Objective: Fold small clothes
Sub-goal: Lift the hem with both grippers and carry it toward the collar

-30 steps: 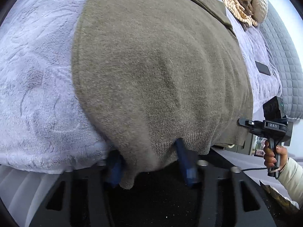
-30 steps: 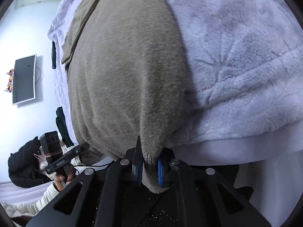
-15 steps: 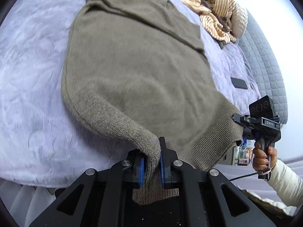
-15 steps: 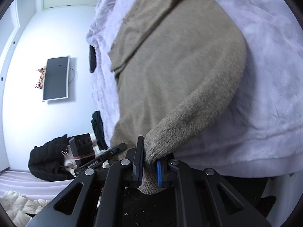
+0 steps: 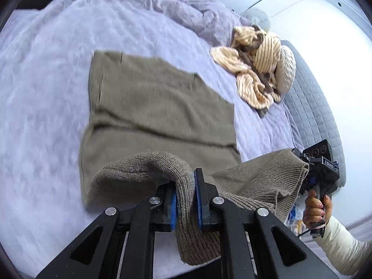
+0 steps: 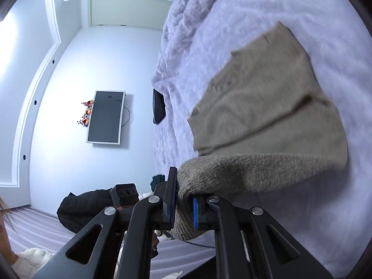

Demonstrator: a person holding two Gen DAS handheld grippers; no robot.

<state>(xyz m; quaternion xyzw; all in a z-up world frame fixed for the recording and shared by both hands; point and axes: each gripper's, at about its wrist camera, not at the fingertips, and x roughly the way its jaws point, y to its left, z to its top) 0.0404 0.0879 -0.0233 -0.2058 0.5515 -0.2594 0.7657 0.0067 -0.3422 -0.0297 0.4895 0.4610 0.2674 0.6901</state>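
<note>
— Sweater (image 5: 160,107): just one, olive knit, low in the frame, its near hem lifted off the blanket (image 5: 46,93) while the far part lies flat at mid-frame.

— How many grippers are on it?

— Two. The left gripper (image 5: 186,200) sits bottom centre of its own view, blue pads clamped on a fold of hem that droops between and below them. The right gripper (image 6: 183,205) does the same in its view, jaws pressed onto the other hem corner.

— Can either be seen from the other camera?

— Yes. In the left view the right one shows at the right edge, held by a hand (image 5: 315,209) in a cream sleeve, the ribbed hem stretched up to it. In the right view the left one is only a dark block at lower left, mostly hidden behind the near fingers.

— What lies beyond the sweater?

— One pile of striped tan clothes (image 5: 253,69) at upper right of the left view, apart from the sweater, with one pale cushion (image 5: 287,69) touching it. A grey quilted headboard (image 5: 318,107) runs down the right.

— And on the other side?

— One dark item (image 6: 158,107) on the blanket's edge, one black jacket (image 6: 83,207) at lower left, and farthest, one TV (image 6: 105,116) on the wall with small ornaments (image 6: 87,114) beside it.
</note>
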